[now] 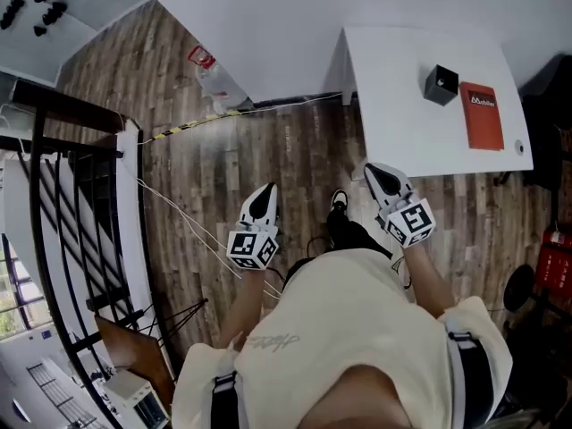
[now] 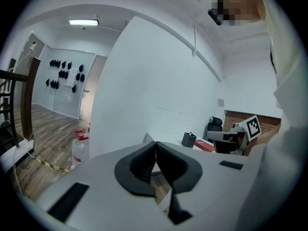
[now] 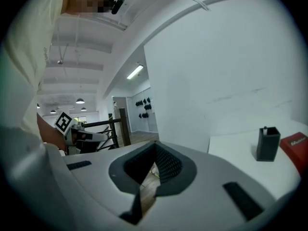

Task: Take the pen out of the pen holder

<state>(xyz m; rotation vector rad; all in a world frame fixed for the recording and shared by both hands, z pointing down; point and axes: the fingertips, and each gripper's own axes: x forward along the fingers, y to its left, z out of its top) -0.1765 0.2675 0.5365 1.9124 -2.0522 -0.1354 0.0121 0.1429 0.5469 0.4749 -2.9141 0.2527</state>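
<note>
Hovering over the wooden floor [image 1: 295, 150], left tongs [image 1: 264, 192] and right tongs [image 1: 379, 173] both sit closed, empty.

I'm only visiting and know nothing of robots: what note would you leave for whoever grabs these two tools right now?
Left gripper: fingers shut, empty, over the wooden floor.
Right gripper: fingers shut, empty, near the white table.
Pen holder stands on that table beside a red book; a pen tip seems to show above its rim.
Done: nothing yet. Left: reach the holder, grip the pen, lift it out.
</note>
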